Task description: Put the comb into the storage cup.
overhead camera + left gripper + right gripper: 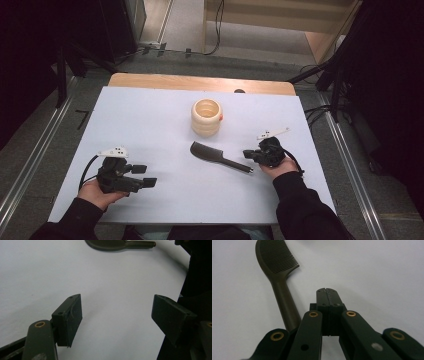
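R gripper (327, 293) view: comb (277, 277) teeth; high view: cup (206, 117), maybe ribbed.

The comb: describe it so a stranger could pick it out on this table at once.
On the white table, look just in front of the ribbed cream cup near the middle. The comb lies flat there, its handle pointing toward the right gripper. It is the one dark, slim thing, with fine teeth along its broad head.

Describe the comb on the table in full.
The comb is dark, olive-black, plastic-looking, with a curved head of fine, close teeth and a long straight handle. It lies flat on the white table, below the cream ribbed cup, handle end toward the shut right gripper, which sits beside it, not gripping it.
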{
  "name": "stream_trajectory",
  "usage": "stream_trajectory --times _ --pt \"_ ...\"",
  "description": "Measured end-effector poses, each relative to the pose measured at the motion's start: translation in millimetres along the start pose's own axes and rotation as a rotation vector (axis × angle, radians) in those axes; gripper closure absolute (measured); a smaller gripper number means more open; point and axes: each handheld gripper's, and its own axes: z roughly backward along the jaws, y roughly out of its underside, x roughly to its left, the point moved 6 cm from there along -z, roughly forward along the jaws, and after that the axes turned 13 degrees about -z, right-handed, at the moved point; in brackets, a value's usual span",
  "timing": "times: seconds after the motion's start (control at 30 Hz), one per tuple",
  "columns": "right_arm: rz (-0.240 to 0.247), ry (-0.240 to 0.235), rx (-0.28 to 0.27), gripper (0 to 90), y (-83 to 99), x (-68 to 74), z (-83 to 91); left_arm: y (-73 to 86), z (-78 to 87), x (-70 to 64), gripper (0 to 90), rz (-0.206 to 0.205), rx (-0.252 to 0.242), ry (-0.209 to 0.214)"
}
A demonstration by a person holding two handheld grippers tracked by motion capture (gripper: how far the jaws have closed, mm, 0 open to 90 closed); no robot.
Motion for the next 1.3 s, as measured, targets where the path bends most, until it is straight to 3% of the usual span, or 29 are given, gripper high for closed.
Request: stream_trajectory --times 0.53,1.3 --pt "0.046 -0.034 0.094 87.5 11.7 12.7 -14.3 0.1 0.2 0.2 25.4 0.001 0.001 -0.002" --pt "0.066 -0.064 0.131 87.5 18.7 32.9 -18.0 0.2 0.6 0.6 25.4 0.002 -0.001 -0.003"
